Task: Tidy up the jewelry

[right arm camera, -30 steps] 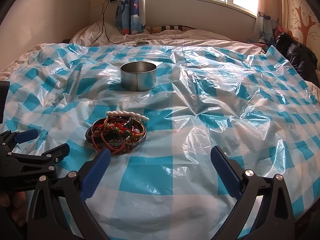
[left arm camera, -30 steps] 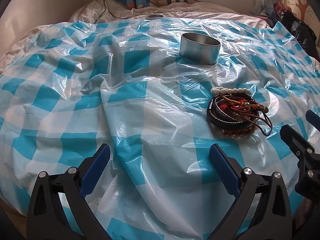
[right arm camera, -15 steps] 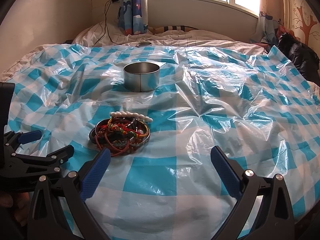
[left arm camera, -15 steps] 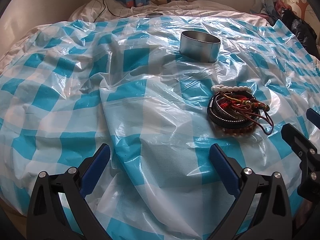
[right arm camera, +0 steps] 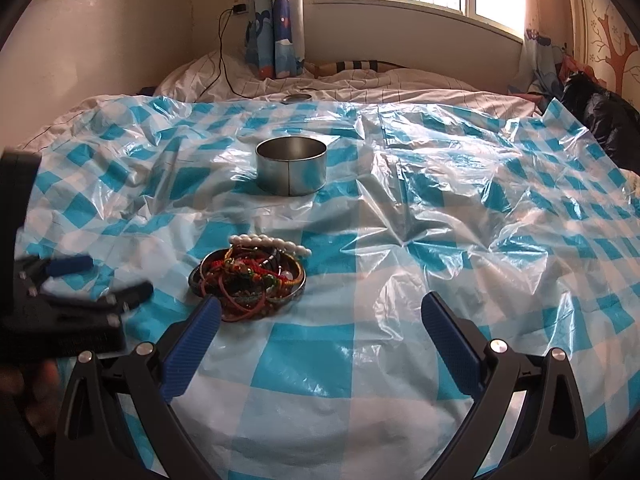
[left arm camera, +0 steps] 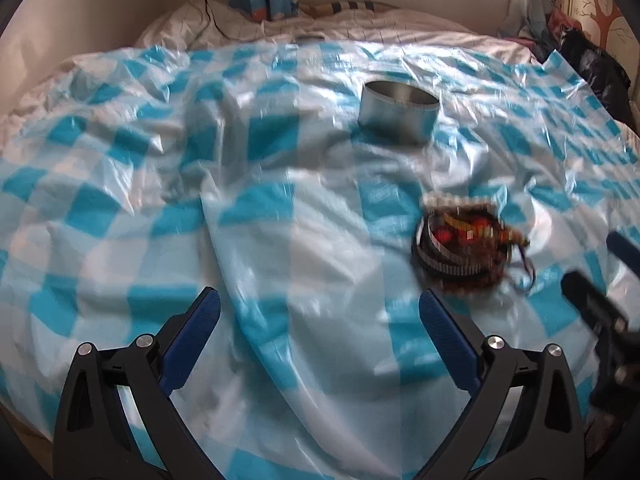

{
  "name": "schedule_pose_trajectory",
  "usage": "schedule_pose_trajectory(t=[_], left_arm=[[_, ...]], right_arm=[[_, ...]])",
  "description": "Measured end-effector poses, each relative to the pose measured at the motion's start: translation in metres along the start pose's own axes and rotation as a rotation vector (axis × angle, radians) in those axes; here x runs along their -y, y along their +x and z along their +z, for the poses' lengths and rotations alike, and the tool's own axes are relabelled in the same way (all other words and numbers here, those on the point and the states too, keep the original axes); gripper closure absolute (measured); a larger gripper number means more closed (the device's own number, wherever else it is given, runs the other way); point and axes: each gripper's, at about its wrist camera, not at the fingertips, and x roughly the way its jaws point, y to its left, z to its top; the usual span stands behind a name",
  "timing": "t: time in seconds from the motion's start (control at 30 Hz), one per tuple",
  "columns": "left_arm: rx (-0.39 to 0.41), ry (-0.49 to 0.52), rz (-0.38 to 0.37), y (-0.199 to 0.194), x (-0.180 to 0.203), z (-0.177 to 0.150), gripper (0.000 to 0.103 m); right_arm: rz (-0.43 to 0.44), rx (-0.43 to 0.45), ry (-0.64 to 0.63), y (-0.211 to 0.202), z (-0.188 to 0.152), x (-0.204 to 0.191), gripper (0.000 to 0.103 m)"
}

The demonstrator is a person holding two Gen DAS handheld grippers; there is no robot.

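Left wrist view is smeared by blur; the heap of bracelets (left arm camera: 468,248) just beyond its right finger (left arm camera: 448,338) is only a dark tangle. Both pairs of blue-padded fingers are spread wide, empty. Right wrist view is sharp: glossy crinkled checked plastic sheet (right arm camera: 460,216) covers the bed, bracelets (right arm camera: 250,272) touching its left finger (right arm camera: 192,340), round metal tin (right arm camera: 291,166) farther ahead.

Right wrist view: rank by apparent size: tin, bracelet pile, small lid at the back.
Largest to smallest:
1. bracelet pile, though it is nearer the camera, so unsure against the tin
2. tin
3. lid
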Motion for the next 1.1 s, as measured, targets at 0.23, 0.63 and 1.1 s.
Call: schedule_pose_trajectory(t=[0.23, 0.63, 1.1], left_arm=[[-0.002, -0.023, -0.023, 0.01, -0.007, 0.018, 0.007], [-0.049, 0.056, -0.125, 0.023, 0.008, 0.033, 0.007], [-0.217, -0.065, -0.553, 0.068, 0.029, 0.085, 0.009]], right_arm=[[0.037, -0.023, 0.017, 0.004, 0.003, 0.004, 0.007], [0.089, -0.046, -0.057, 0.005, 0.025, 0.018, 0.007], [0.105, -0.147, -0.019, 0.056, 0.06, 0.053, 0.007]])
